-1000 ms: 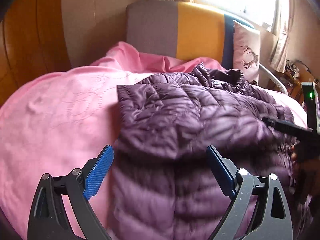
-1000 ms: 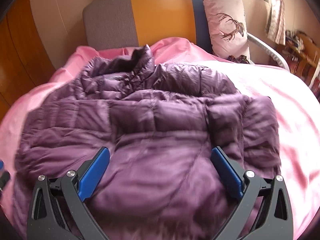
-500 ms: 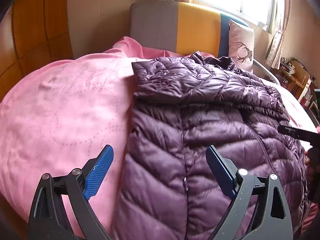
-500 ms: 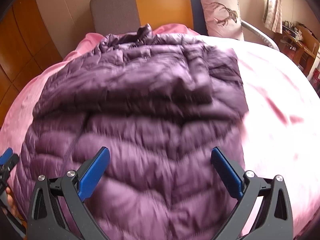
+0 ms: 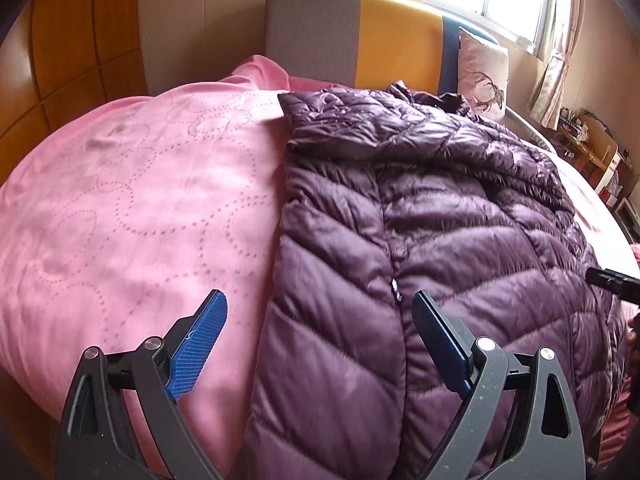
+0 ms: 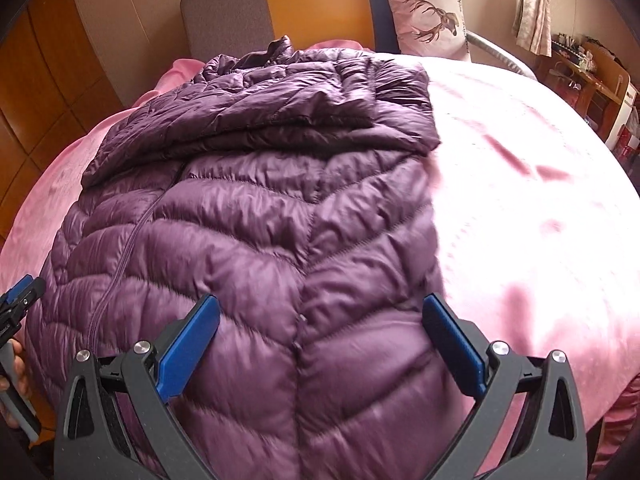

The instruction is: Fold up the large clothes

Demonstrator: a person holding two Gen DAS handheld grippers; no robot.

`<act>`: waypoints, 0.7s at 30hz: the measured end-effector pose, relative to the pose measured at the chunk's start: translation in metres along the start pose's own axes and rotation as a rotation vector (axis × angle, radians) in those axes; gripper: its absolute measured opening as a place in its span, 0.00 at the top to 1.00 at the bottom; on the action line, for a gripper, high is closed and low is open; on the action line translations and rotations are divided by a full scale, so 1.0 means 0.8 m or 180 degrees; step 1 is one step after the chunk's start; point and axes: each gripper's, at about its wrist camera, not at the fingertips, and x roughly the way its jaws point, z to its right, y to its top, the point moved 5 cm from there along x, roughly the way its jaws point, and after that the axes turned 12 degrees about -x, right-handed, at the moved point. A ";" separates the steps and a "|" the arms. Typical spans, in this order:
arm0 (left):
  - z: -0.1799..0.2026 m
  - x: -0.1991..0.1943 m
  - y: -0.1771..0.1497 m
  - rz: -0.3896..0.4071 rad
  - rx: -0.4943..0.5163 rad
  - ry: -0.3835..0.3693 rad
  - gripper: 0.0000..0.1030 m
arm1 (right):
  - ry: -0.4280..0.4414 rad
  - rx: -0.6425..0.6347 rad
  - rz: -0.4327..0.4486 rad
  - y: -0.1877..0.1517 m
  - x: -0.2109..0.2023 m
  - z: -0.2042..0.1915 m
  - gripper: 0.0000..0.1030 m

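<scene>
Purple, quilted and puffy, the jacket (image 6: 256, 248) lies lengthwise on the pink bed (image 5: 120, 208), collar toward the headboard (image 5: 352, 36) and hem nearest the cameras. Both sleeves appear already folded across the chest, forming a thicker band across the upper part; the lower body is spread flat with the zip running down it.

The left gripper (image 5: 316, 340) hangs over the jacket's left edge near the hem, jaws wide apart and holding nothing; one finger is over the bedspread, the other over the jacket. The right gripper (image 6: 320, 340) is likewise spread wide and empty, above the hem on the jacket's right half.

My judgement: the shell looks slick and the filling light and springy, so the jacket will weigh little but slide on itself and puff back open after a fold. A shallow pinch on a single quilted ridge could slip out. Better to take the hem at its two corners, biting through both layers at the stitched edge where the fabric is flatter, then carry it up toward the collar and press the air out.

A deer pillow (image 6: 428, 20) stands against the headboard, well clear of the jacket.
</scene>
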 end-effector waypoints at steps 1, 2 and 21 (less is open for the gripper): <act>-0.002 -0.001 -0.003 -0.0015 0.0005 -0.0001 0.10 | -0.0029 0.0007 -0.0003 -0.004 -0.005 0.004 0.02; -0.003 -0.001 -0.005 -0.0025 0.0007 -0.0003 0.10 | -0.0060 0.0028 -0.0013 -0.008 -0.009 0.008 0.02; -0.047 -0.036 -0.084 -0.0741 -0.0287 -0.0801 0.34 | 0.0760 0.0486 -0.0346 -0.132 -0.056 0.014 0.30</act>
